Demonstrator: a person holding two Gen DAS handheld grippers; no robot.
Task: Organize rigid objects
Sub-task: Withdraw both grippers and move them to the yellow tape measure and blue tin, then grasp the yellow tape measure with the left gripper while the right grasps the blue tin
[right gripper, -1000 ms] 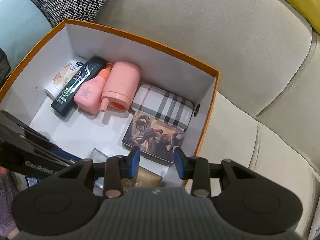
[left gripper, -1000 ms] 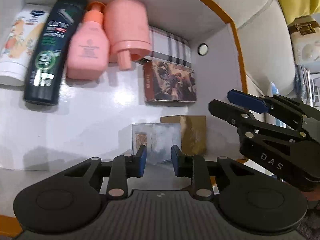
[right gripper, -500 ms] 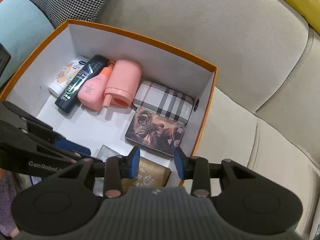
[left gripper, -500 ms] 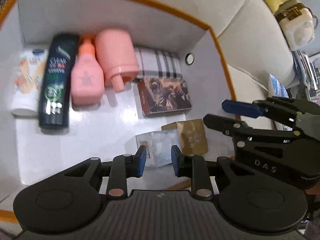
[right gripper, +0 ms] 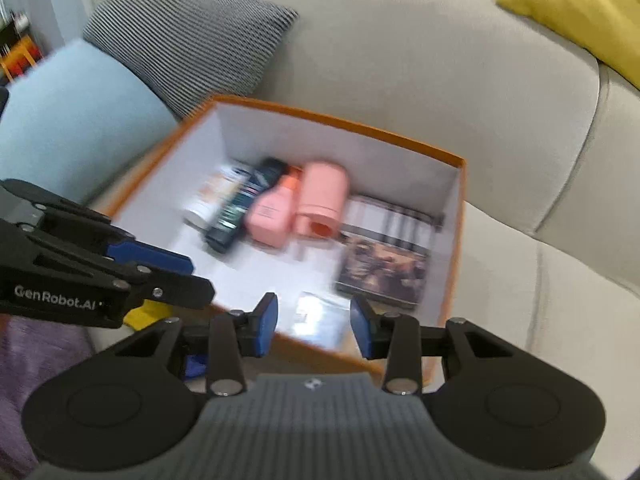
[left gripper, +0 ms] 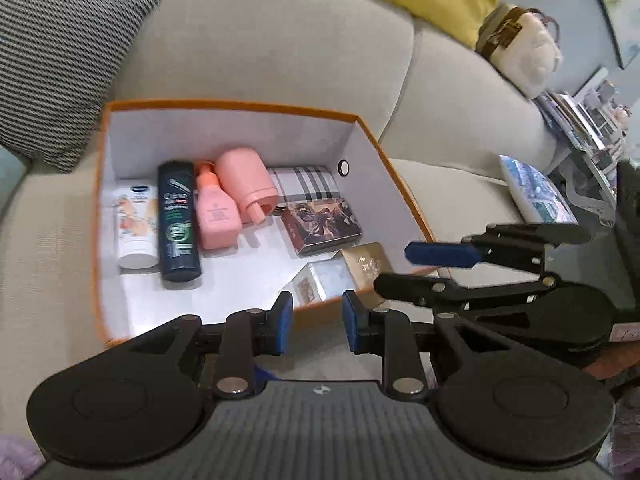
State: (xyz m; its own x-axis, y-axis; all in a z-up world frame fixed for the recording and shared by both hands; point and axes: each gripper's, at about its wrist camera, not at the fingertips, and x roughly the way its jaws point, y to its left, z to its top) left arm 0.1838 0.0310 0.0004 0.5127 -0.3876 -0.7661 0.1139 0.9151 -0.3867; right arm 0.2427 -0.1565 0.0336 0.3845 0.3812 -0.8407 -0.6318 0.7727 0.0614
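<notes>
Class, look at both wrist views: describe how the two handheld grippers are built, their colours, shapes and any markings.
Both are matt black: ribbed body, two round discs, hinged link bars with silver rivets, blue-padded fingers. The left gripper reads "GenRobot.AI" on its side; the right gripper shows no lettering that can be read.

The box (left gripper: 404, 194) looks like stiff cardboard, matt white inside with an orange edge. The sofa (left gripper: 280, 40) is covered with a beige woven cloth, a little rough and matt. The houndstooth cushion (left gripper: 60, 52) is also cloth, with a coarse weave. The dark bottle (left gripper: 176, 220) is glossy plastic, and the pink bottle (left gripper: 216, 216) and the pink container (left gripper: 246, 182) are smooth plastic with a soft shine. The small clear box (left gripper: 320, 284) is shiny and transparent, like hard plastic. The gold box (left gripper: 368, 260) has a metallic, reflecting surface. The left gripper (left gripper: 316, 320) is matt black plastic with blue pads and small bright metal pins.
</notes>
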